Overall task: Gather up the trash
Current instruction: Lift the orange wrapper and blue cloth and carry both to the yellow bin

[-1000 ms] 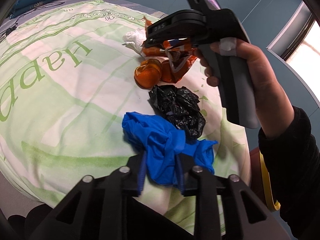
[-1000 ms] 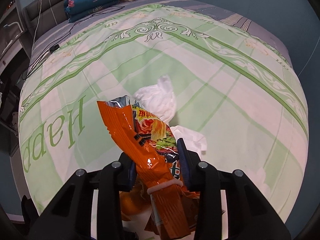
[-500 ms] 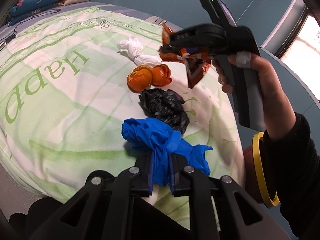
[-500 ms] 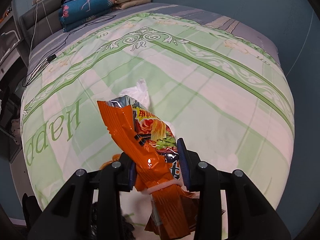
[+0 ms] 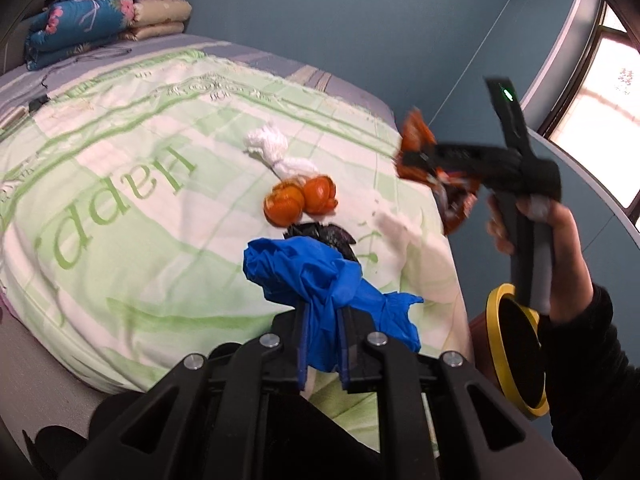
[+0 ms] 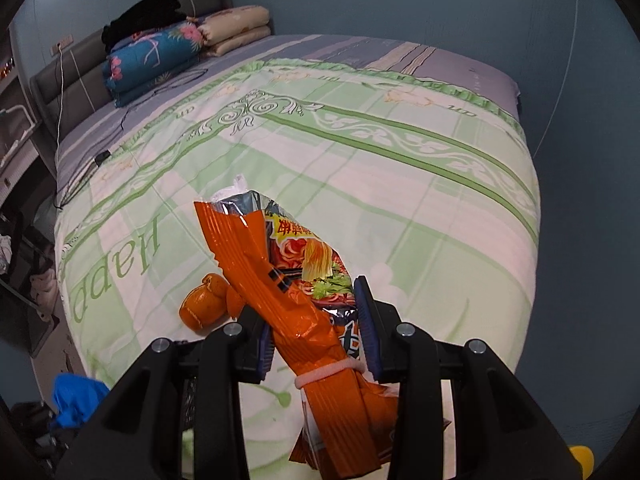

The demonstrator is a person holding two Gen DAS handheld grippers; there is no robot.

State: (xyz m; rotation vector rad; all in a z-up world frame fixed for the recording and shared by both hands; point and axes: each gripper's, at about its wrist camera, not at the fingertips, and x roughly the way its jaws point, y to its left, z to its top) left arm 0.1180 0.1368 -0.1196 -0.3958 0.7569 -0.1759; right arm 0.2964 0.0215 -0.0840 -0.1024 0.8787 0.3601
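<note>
Two hand-held grippers grip trash above the green-checked bedspread (image 6: 400,184): left gripper (image 5: 323,332) clamps a crumpled blue plastic glove (image 5: 316,276), right gripper (image 6: 316,312) an orange noodle wrapper (image 6: 288,280).

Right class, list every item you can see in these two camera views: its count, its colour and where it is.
Crumpled blue plastic glove: one, blue, clamped in left gripper.
Orange snack wrapper: one, orange, clamped in right gripper.
Orange peels: two pieces, orange, on quilt.
Crumpled white tissue: one, white, beyond peels.
Crumpled black plastic bag: one, black, behind glove.
Green-patterned quilt: one, on bed.
Folded bedding: stack, blue and beige, at headboard.
Yellow-rimmed bin: one, beside bed.
Left gripper: shut.
Right gripper: shut.
Hand: one, holding right gripper.
</note>
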